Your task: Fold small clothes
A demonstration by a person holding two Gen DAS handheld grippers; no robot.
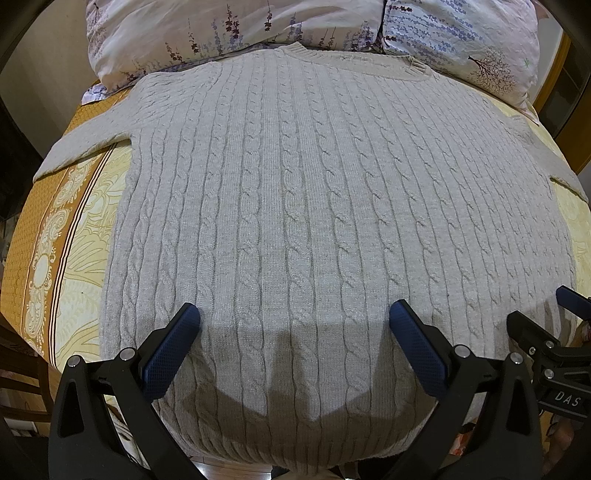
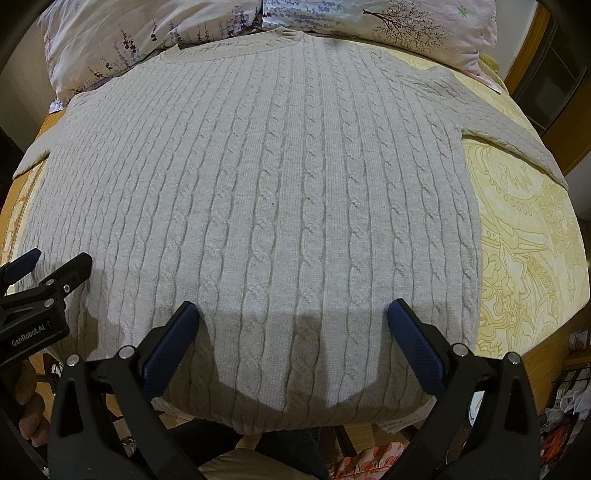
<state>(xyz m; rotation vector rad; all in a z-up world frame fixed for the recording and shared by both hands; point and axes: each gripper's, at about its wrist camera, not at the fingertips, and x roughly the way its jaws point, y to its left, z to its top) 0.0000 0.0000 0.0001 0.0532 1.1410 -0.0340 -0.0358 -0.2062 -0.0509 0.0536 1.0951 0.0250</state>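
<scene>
Item: cable-knit sweater (image 1: 295,206), pale grey, one piece. Lies flat and face up across the bed (image 1: 44,236), collar at the far edge against the pillows (image 1: 207,33), hem hanging over the near edge.

Left sleeve (image 1: 85,144): spread out toward the left edge, unfolded.

Left gripper (image 1: 294,314): released, jaws wide, hovering over the hem, grasping nothing.

Right gripper (image 2: 293,314): released likewise, just beside the left one, empty.

Right sleeve (image 2: 517,136): spread toward the right edge.

Progress: laid out only; apparently no fold made yet, all folding left.
</scene>
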